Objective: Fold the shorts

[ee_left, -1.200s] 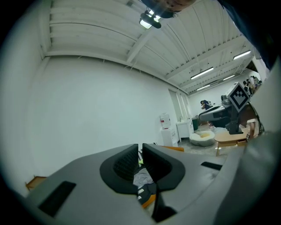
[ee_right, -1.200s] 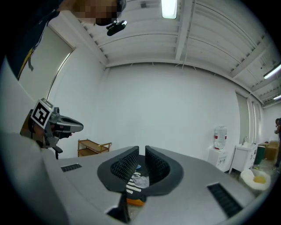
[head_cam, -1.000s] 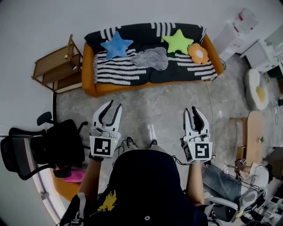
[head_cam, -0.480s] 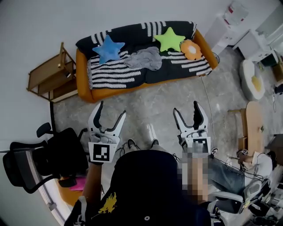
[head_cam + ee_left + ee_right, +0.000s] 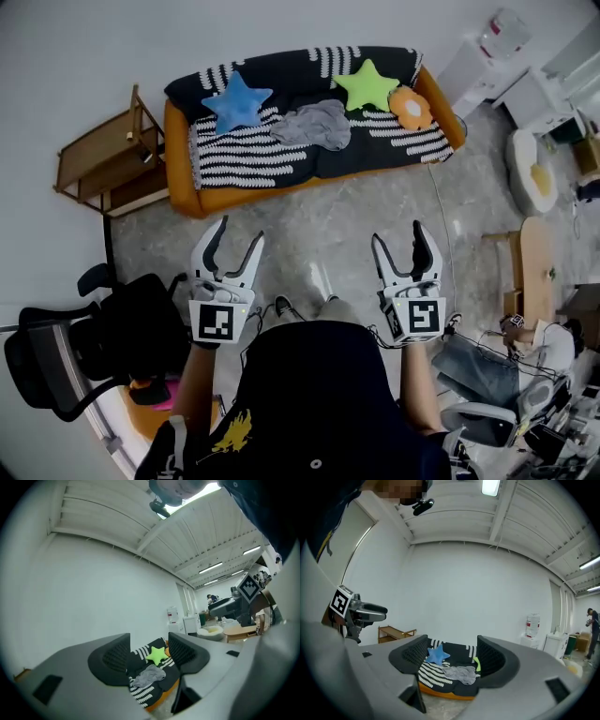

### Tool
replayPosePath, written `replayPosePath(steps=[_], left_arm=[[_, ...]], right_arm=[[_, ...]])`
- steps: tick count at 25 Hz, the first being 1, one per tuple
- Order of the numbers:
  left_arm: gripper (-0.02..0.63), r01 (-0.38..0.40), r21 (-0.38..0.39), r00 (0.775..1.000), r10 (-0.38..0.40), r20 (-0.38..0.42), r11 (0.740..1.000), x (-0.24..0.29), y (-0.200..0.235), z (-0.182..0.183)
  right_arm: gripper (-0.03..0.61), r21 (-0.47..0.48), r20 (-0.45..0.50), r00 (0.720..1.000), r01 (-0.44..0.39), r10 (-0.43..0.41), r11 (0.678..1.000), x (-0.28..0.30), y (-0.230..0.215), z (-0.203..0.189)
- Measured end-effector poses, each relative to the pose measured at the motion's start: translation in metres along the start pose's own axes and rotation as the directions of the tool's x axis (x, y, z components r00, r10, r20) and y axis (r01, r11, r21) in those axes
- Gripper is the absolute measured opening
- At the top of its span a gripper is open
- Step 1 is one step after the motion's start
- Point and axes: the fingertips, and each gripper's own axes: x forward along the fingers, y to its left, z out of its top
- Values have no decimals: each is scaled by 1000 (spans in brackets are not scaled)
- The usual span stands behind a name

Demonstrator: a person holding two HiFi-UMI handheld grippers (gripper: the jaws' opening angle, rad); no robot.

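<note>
Approach step, folding not begun: crumpled grey fabric shorts [image 5: 314, 125] lie on the stripe-covered orange sofa [image 5: 234, 195], well apart from left hand-held gripper [image 5: 240, 232] and right hand-held gripper [image 5: 398, 234], both released, empty, jaws just opening (left then eased in slightly); next calls for closing in and spreading the shorts flat.

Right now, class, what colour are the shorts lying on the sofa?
Grey shorts; the head view shows them best.

The shorts [image 5: 314, 125] are grey. The sofa [image 5: 180, 169] is orange, its cover [image 5: 234, 155] black with white stripes.
</note>
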Motion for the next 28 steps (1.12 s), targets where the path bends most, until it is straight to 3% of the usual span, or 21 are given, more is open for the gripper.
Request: replayPosePath(steps=[2, 4, 6, 12, 15, 16, 20, 24, 28], left_arm=[[256, 34, 40, 999, -33, -19, 999, -2, 6, -13], [243, 107, 176, 994, -101, -43, 979, 0, 7, -26], [244, 141, 244, 990, -129, -65, 960, 7, 10, -37], [222, 112, 208, 992, -98, -77, 972, 57, 33, -53], [216, -5, 13, 996, 6, -86, 1000, 98, 67, -83], [216, -34, -2, 995, 34, -96, 999, 116, 77, -93], [216, -86, 50, 983, 93, -160, 995, 199, 100, -120], [206, -139, -9, 956, 132, -261, 990, 287, 117, -147], [206, -137, 27, 890, 135, -435, 990, 356, 123, -196]], right_arm=[[339, -3, 22, 1000, 2, -2, 1000, 7, 12, 3], [339, -27, 5, 1000, 1, -1, 1000, 12, 18, -5], [333, -55, -51, 999, 5, -8, 998, 17, 15, -21], [301, -19, -91, 996, 20, -22, 1000, 70, -19, -38], [301, -36, -123, 992, 13, -17, 999, 127, -39, -57], [301, -36, -133, 991, 11, -16, 999, 149, -50, -64], [290, -5, -167, 986, -10, 9, 1000, 242, -107, -92], [279, 9, -228, 970, -77, 77, 997, 334, -159, -112], [270, 44, -305, 940, -148, 155, 988, 412, -205, -152]])
